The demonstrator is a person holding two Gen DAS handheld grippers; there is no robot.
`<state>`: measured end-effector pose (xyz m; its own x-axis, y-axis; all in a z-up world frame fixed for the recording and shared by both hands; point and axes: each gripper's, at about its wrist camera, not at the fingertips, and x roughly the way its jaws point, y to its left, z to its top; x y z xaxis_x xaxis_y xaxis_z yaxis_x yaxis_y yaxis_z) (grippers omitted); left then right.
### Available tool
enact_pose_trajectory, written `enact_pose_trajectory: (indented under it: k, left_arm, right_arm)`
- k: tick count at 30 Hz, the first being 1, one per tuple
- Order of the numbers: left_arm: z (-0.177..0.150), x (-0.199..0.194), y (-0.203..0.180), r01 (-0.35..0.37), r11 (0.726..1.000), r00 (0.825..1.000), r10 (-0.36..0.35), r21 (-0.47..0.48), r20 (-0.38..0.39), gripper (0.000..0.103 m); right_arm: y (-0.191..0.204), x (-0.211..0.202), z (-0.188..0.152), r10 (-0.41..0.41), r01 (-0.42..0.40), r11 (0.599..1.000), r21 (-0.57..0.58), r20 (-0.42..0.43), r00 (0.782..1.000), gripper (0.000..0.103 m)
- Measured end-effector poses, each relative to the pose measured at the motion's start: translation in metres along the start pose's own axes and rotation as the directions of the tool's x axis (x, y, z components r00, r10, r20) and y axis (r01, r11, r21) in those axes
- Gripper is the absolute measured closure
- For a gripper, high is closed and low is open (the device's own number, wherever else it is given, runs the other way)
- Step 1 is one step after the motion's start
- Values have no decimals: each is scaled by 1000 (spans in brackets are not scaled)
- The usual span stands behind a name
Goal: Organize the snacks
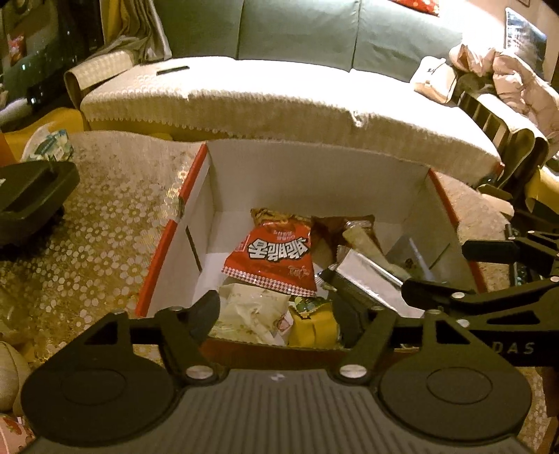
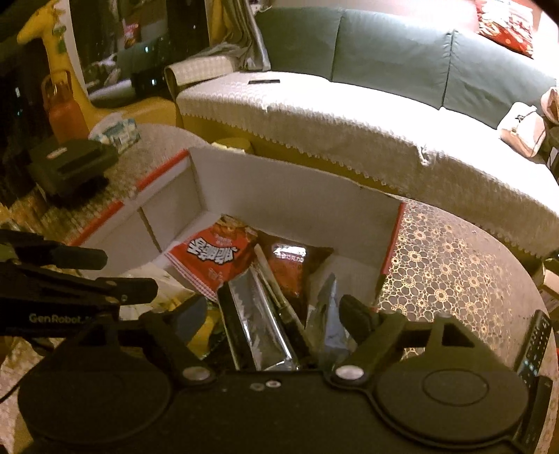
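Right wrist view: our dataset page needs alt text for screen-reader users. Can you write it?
An open white cardboard box with red edges holds snack packets, among them a red packet and a long silver packet. The right gripper hangs over it, fingers apart and gripping nothing. The box sits on a lace-patterned tablecloth before a green sofa.

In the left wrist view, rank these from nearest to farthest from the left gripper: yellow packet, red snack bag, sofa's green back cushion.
1. Yellow packet: in the box, right between the open fingers of the left gripper.
2. Red snack bag: mid-box, just beyond.
3. Green back cushion: far behind the box, top of view.
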<state>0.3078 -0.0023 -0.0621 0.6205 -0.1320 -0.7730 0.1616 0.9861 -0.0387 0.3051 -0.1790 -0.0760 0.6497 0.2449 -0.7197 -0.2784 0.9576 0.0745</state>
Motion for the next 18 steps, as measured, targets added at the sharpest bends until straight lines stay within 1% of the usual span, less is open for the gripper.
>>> enact_pose_trajectory:
  k: [5,9,12,18]
  left_arm:
    - [-4,-16,-4,-5,1000,1000,5,14,28,27]
    - [-6,-31,-5,4,1000,999,-5,16,54,20]
    - [-7,-42,-5,13,1000,997,-14,13,72,19]
    - [-12,-64,-5,31,1000,994,-30,-2,107,14]
  right_arm:
    - [-3,-20,-2,21,-22,999,26,30,999,11]
    - [-4,-36,-4,43,-45,998,44,53,998,7]
    - [-3,-49,-5,56,-60,997,48,76,996,3]
    - [-2,-74,-10,79,-87,994,60,119,990,0]
